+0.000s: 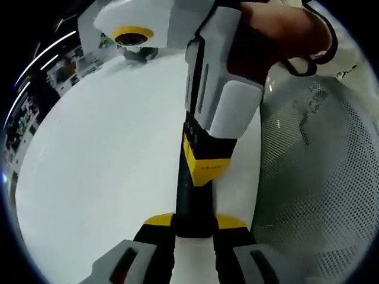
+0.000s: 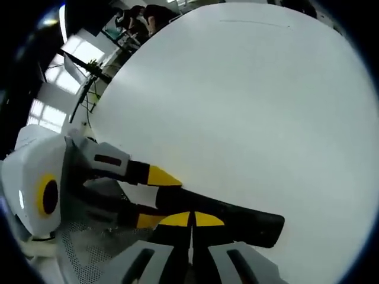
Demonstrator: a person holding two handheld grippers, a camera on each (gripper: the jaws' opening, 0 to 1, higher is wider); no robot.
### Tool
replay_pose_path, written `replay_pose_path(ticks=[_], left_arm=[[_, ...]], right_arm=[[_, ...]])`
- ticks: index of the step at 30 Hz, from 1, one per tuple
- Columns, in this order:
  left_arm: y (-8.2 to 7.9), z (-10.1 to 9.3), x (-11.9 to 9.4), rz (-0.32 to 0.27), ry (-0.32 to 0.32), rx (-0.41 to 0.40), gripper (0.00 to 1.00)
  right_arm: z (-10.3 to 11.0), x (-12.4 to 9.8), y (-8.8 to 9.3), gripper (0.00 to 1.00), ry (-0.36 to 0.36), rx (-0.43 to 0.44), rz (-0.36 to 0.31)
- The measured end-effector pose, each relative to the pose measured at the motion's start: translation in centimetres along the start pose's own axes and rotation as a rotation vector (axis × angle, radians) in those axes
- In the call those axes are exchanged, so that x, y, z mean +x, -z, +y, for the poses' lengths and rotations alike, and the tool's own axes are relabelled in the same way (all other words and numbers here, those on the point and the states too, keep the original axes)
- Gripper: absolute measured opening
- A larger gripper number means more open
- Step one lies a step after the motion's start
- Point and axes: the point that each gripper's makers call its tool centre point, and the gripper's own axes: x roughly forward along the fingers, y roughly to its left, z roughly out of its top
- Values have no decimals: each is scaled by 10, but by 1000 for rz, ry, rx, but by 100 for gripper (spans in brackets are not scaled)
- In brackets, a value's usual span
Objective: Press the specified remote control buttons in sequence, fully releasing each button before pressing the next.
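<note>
Left tongs (image 1: 193, 228) clamp the black remote (image 1: 194, 204) over the white worktop (image 1: 106, 154); right tongs (image 2: 190, 220) press closed onto it.

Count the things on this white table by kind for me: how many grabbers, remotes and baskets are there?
Grippers: 2, the left gripper and the right gripper
black remote control: 1
white mesh basket: 1
Total: 4
</note>
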Motion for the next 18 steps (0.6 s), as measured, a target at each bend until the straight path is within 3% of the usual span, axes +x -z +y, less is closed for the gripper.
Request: replay_pose_path(ticks=[11,15,18], left_arm=[[0,0,1,5,-2,8,24],[0,0,1,15,0,13,24],[0,1,2,23,7,26,24]], right_arm=[[-3,-1,1,0,-11,17,3],[-3,0,1,0,2,15,-22],[-4,-1,0,0,-13,64,-63]])
